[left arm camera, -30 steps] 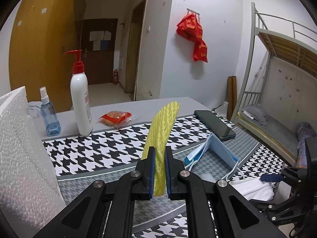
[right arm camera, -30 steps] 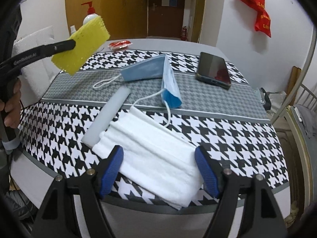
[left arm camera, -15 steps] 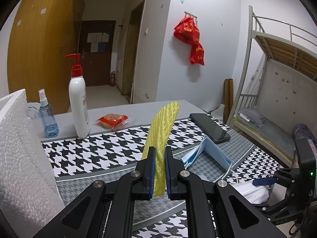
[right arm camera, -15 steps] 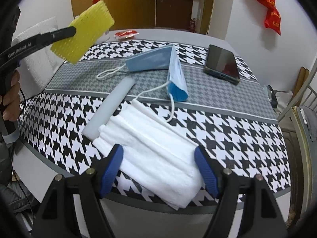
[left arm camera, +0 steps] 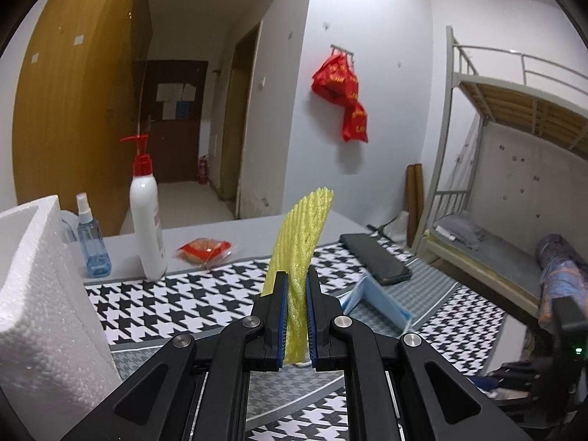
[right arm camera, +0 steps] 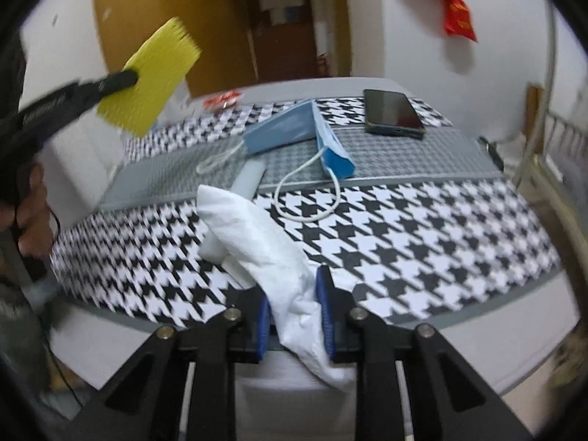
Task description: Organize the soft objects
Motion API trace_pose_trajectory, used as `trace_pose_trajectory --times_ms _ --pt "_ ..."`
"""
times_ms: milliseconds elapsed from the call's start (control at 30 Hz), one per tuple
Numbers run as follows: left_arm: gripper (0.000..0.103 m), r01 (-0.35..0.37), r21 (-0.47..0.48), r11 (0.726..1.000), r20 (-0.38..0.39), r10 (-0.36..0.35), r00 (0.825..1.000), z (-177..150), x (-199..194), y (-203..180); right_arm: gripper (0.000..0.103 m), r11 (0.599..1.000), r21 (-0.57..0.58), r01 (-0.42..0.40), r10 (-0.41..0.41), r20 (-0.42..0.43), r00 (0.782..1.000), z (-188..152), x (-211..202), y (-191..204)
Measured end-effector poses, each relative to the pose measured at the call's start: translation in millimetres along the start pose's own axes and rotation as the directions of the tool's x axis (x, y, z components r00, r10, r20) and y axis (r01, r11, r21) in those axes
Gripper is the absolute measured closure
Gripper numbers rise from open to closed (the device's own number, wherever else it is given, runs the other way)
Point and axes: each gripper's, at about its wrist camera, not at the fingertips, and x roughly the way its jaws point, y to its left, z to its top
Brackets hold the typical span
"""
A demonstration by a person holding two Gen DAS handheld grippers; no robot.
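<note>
Houndstooth table (right arm camera: 422, 228) keeps the blue mask (right arm camera: 294, 130) unsorted, while the left gripper (left arm camera: 296, 316) pinches yellow foam netting (left arm camera: 301, 235) aloft and the right gripper (right arm camera: 294, 316) clamps the white towel (right arm camera: 257, 235), nothing stowed yet

You are in a dorm-style bedroom: a metal bunk bed (left arm camera: 514, 117) stands beside the cloth-covered table (left arm camera: 154, 316).

White walls (left arm camera: 397, 84); wooden door (left arm camera: 73, 110); metal bunk bed (left arm camera: 514, 110); hallway floor (left arm camera: 191, 198).
</note>
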Motion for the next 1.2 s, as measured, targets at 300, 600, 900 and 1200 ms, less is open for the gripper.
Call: trace_pose_trajectory --times_ms 300,600,900,1200 --pt "0.093 0.080 0.038 0.996 0.041 -0.082 0.996 5 -42 -3 0.076 0.998 0.067 0.015 -0.023 0.121 0.992 3 -37 22" --pt "0.093 0.110 0.079 0.991 0.085 -0.117 0.990 8 -83 -2 0.076 0.997 0.079 -0.001 -0.013 0.186 0.982 11 -63 42" --pt "0.093 0.040 0.108 0.993 0.126 -0.053 0.991 16 -116 -1 0.076 0.997 0.064 -0.037 0.019 0.263 0.965 17 -93 60" --pt "0.093 -0.041 0.132 0.990 0.162 0.020 0.987 20 -142 1 0.076 0.998 -0.010 -0.067 0.066 0.322 0.945 27 -110 83"
